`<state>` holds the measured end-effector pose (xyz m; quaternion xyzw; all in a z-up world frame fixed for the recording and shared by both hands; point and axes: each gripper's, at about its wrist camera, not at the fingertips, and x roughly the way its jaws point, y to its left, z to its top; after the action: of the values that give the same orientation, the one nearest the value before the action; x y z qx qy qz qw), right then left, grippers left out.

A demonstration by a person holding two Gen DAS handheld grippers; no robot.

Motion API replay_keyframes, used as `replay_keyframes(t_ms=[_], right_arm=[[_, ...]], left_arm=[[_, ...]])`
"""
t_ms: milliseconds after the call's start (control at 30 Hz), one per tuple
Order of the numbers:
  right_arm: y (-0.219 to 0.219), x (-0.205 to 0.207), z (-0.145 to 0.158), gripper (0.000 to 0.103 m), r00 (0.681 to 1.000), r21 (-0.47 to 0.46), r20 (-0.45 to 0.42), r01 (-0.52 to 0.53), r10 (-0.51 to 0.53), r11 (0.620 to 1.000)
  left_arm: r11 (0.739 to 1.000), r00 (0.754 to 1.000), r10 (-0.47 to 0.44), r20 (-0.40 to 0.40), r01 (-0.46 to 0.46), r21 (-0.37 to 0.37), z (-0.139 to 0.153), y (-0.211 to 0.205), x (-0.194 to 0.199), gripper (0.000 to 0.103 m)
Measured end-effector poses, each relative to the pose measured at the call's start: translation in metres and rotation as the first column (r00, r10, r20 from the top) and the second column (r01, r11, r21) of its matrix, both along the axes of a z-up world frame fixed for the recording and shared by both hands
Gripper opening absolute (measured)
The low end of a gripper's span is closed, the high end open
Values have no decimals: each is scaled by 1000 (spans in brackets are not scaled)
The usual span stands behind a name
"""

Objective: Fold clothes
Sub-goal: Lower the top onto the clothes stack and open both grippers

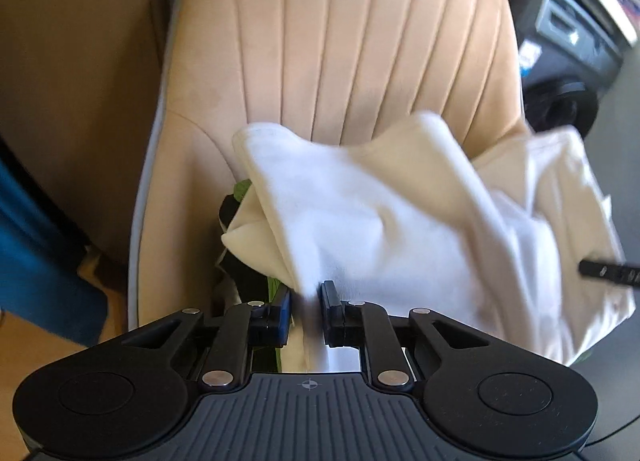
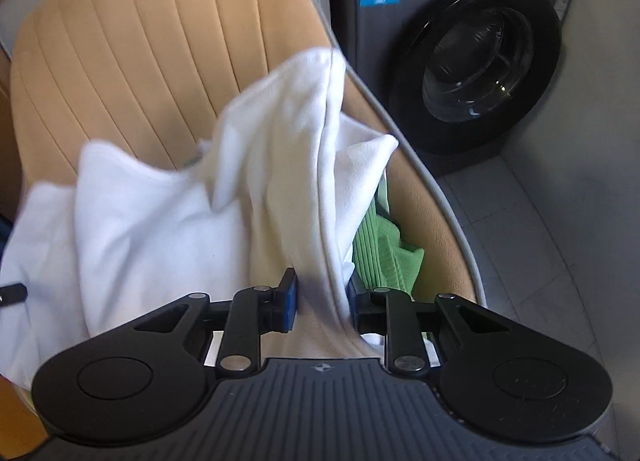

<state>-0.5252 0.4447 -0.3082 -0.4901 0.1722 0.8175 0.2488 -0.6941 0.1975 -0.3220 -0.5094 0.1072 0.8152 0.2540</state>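
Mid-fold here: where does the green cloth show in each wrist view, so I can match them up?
Left wrist view: the green ribbed cloth only peeks out lower left of centre, under the white cotton garment, just beyond the left tongs.
Right wrist view: it lies right of centre, beside the right tongs.
Shared landmark: the tan ribbed upholstered chair back.

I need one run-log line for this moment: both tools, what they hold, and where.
left tool: shut on white garment | right tool: shut on white garment | place: over beige chair | fold: not yet done
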Motion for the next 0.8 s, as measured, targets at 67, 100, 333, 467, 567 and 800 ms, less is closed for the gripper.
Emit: replay_keyframes(t_ms=[67, 100, 333, 467, 567, 800], right_arm=[[-2, -5, -4, 25, 1000, 20, 18, 3, -3, 1000], [2, -8, -8, 25, 1000, 16, 20, 18, -18, 1000], [15, 11, -3, 52, 996, -30, -26, 90, -91, 995], [11, 33, 4, 54, 999, -8, -36, 36, -37, 999], [5, 36, -4, 56, 1000, 0, -13, 0, 0, 1000], [10, 24, -3, 12, 1000, 1, -2, -1, 1, 1000]], left_arm=[[1000, 1000, -3, -14, 3, -8, -3, 5, 0, 15], [1000, 1000, 11, -4, -11, 6, -2, 3, -1, 18], [989, 984, 6, 180, -32, 144, -4, -23, 2, 76], [992, 980, -43, 194, 19, 124, -11, -26, 15, 75], [992, 981, -58, 185, 36, 120, -15, -15, 15, 61], [993, 988, -96, 121, 86, 83, 7, -19, 16, 16]])
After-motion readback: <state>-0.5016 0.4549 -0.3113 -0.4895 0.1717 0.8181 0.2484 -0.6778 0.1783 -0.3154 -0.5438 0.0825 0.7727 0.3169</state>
